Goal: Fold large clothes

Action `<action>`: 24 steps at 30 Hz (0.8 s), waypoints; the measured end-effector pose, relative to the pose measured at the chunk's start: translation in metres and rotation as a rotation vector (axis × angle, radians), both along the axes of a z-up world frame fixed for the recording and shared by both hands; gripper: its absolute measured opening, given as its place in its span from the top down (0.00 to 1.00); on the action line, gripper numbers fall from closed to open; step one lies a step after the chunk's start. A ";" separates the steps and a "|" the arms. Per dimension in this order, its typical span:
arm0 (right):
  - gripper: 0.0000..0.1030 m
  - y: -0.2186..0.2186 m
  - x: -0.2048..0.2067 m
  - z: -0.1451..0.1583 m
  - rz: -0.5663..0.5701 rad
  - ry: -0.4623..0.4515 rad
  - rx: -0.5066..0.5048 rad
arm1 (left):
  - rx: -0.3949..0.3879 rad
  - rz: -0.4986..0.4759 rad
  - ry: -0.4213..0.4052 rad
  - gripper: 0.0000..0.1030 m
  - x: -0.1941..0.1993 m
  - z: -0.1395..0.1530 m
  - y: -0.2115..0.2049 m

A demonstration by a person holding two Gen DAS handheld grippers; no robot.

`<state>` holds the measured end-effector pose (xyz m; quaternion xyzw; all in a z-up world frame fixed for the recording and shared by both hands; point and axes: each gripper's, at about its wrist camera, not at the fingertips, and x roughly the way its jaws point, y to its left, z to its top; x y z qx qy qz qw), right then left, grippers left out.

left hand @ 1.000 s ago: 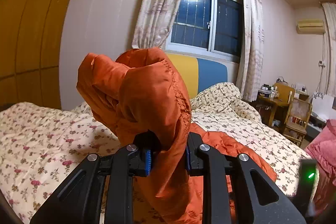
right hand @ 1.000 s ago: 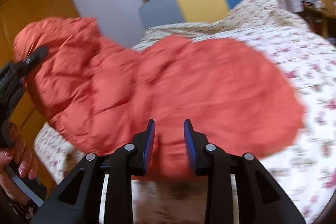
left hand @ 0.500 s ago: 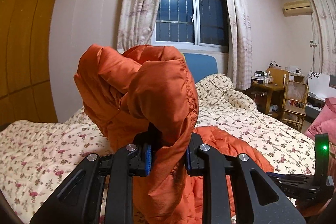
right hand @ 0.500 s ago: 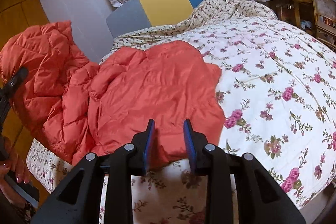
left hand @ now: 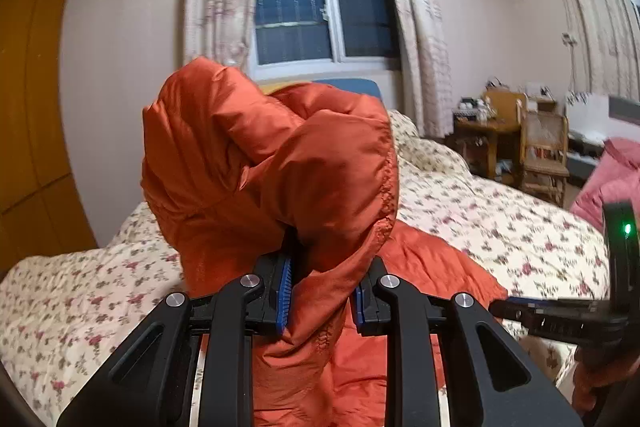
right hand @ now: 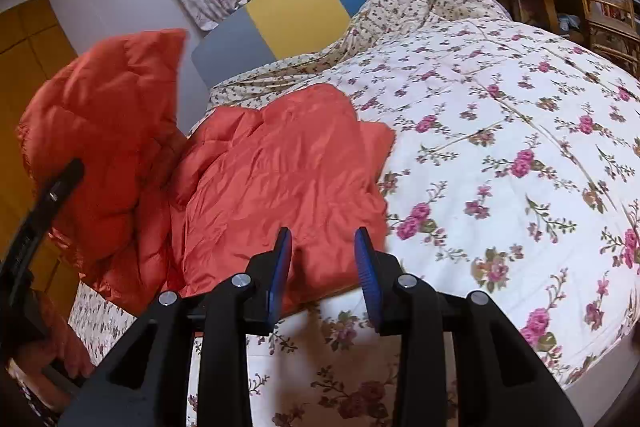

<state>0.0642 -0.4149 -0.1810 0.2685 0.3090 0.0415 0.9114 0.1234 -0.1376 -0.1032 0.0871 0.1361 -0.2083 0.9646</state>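
An orange puffer jacket (right hand: pixel 280 179) lies partly on the floral bed (right hand: pixel 500 147). My left gripper (left hand: pixel 322 291) is shut on a bunched part of the jacket (left hand: pixel 280 163) and holds it up above the bed's left side. That raised part also shows at the left of the right wrist view (right hand: pixel 108 131). My right gripper (right hand: pixel 322 267) is open and empty, just above the jacket's near edge at the bed's front edge. It also shows at the right of the left wrist view (left hand: pixel 568 311).
A yellow and blue headboard (right hand: pixel 304 3) stands under a curtained window (left hand: pixel 320 15). A wooden desk and chairs (left hand: pixel 536 147) stand at the right. A pink garment (left hand: pixel 616 175) lies at the far right. A wooden wardrobe (left hand: pixel 28 99) is at the left.
The right gripper has drawn back from the jacket to its near edge and stays open. The left gripper still holds the raised part and has swung slightly to the left.
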 end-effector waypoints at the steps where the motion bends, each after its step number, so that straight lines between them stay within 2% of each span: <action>1: 0.68 -0.002 0.000 0.001 -0.004 0.001 0.004 | 0.011 -0.012 0.005 0.78 0.001 -0.003 -0.005; 17: 0.64 -0.011 -0.006 0.015 0.003 -0.041 0.068 | 0.103 -0.124 0.088 0.78 0.004 -0.042 -0.048; 24: 0.59 -0.015 -0.012 0.030 0.047 -0.097 0.130 | 0.177 -0.152 0.080 0.77 -0.002 -0.065 -0.067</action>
